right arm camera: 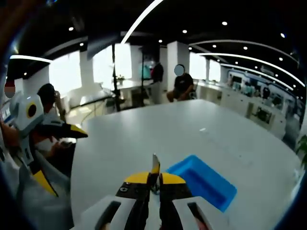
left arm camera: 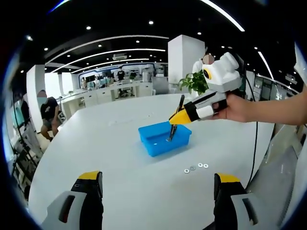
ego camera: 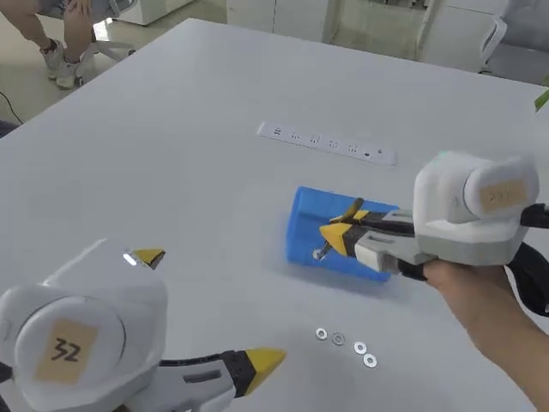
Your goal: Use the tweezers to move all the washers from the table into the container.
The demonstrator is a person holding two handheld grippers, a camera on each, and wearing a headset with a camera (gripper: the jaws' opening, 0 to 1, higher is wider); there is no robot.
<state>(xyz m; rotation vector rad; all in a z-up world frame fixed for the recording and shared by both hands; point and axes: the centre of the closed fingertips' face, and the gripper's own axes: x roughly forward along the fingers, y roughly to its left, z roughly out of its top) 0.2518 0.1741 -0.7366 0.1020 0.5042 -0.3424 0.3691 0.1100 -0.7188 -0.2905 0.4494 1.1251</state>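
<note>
Your right gripper (ego camera: 341, 223) sits at the right of the head view, its jaws pinched shut on the tweezers (ego camera: 330, 243); the right gripper view shows both yellow tips pressed against the thin blade. The tweezers point down into the blue container (ego camera: 302, 210) at the centre of the frame (I cannot tell whether the tips touch its floor); a pale speck at the tips may be a washer, but it is too small to be sure. Four washers (ego camera: 346, 345) lie in a short row on the white table (ego camera: 197, 129), below the container in the head view, near it but apart from it. Your left gripper (ego camera: 208, 308) hangs at the lower left, jaws spread wide and holding nothing, well apart from the work.

If a washer is in the tips, the step in hand looks like the drop; ease your squeeze only enough for the tweezers to spring apart, not so far that they slip from the jaws; release low inside the walls so nothing bounces out. For the next pick, I'd approach the row from its end nearest the container, tips at a shallow angle so one prong slides under a rim; take one washer at a time; a flat ring will likely skate if pressed straight down.
</note>
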